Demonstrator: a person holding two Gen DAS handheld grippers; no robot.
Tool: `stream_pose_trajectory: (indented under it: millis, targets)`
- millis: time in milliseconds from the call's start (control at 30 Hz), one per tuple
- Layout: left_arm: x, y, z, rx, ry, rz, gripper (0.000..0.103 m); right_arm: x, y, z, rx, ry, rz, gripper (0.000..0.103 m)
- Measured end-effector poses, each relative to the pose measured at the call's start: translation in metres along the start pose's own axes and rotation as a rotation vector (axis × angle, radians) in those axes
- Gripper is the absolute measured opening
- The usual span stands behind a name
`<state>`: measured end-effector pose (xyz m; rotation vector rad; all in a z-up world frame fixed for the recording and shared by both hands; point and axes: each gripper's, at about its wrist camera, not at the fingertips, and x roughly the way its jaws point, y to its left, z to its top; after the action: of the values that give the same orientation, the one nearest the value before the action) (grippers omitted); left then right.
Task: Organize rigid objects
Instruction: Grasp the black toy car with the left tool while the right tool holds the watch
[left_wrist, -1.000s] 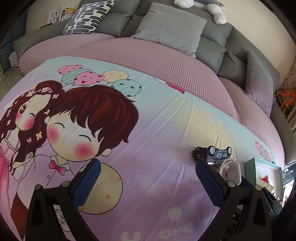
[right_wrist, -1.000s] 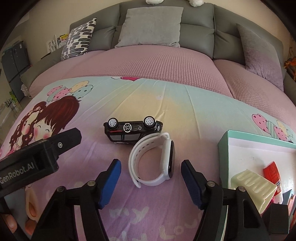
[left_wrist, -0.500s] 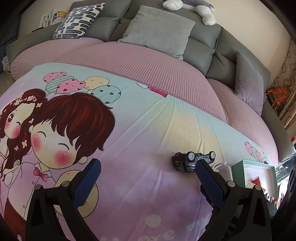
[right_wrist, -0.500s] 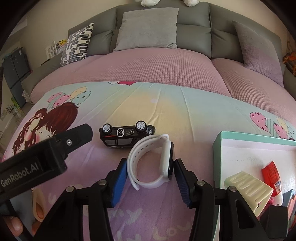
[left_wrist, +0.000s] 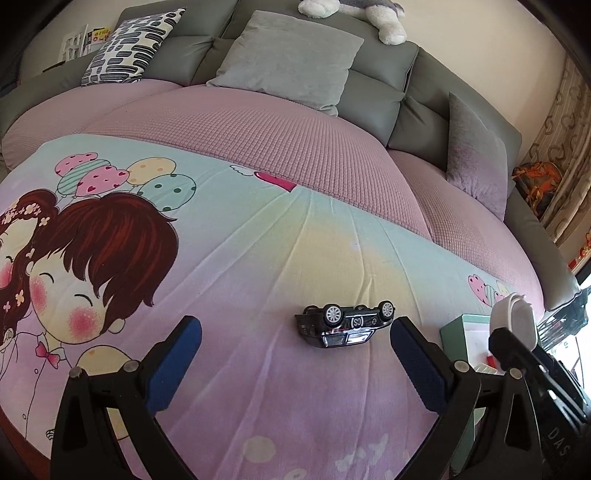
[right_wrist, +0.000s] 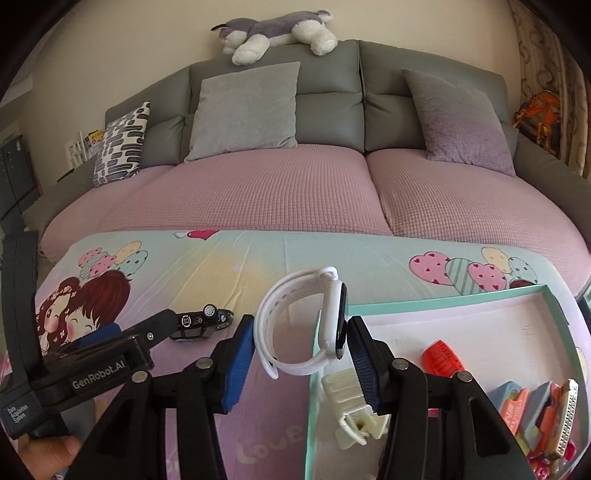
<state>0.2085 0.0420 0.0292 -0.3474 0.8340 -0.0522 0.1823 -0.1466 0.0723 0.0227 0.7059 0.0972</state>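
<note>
A white wristwatch with a dark face hangs above the bed, with my right gripper shut on it, strap against one pad and face against the other. It is at the left rim of the teal box; the left wrist view shows the watch lifted at far right. A black toy car lies upside down on the cartoon bedspread. My left gripper is open just short of the car, nothing between its pads. The car shows behind the left gripper in the right wrist view.
The box holds a cream clip, a red piece, a harmonica and other small items. Cushions and a plush dog sit along the grey backrest. A hand holds the left gripper.
The right gripper closed on the watch, lifted it off the bedspread and carried it right to the box's edge. The left gripper shifted so the car now lies ahead between its fingers.
</note>
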Motion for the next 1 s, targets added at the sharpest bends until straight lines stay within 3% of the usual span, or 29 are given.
stream_pose_trajectory:
  millis: [400,800,867,933,1000]
  targets:
    - [0.033,-0.034,-0.004,0.085,0.035,0.005,0.102,-0.009,-0.017,0.001,-0.005,-0.034,-0.009,0.053]
    - [0.044,-0.042,-0.004,0.109,0.013,0.058,0.096,0.002,-0.030,-0.007,0.029,-0.021,-0.004,0.053]
    - [0.046,-0.043,-0.005,0.119,0.011,0.069,0.094,0.003,-0.031,-0.007,0.028,-0.020,-0.005,0.053]
    - [0.046,-0.044,-0.005,0.125,0.006,0.077,0.076,0.002,-0.031,-0.007,0.029,-0.020,-0.004,0.053]
    - [0.044,-0.042,-0.005,0.117,0.001,0.068,0.076,0.003,-0.031,-0.008,0.028,-0.017,-0.004,0.053]
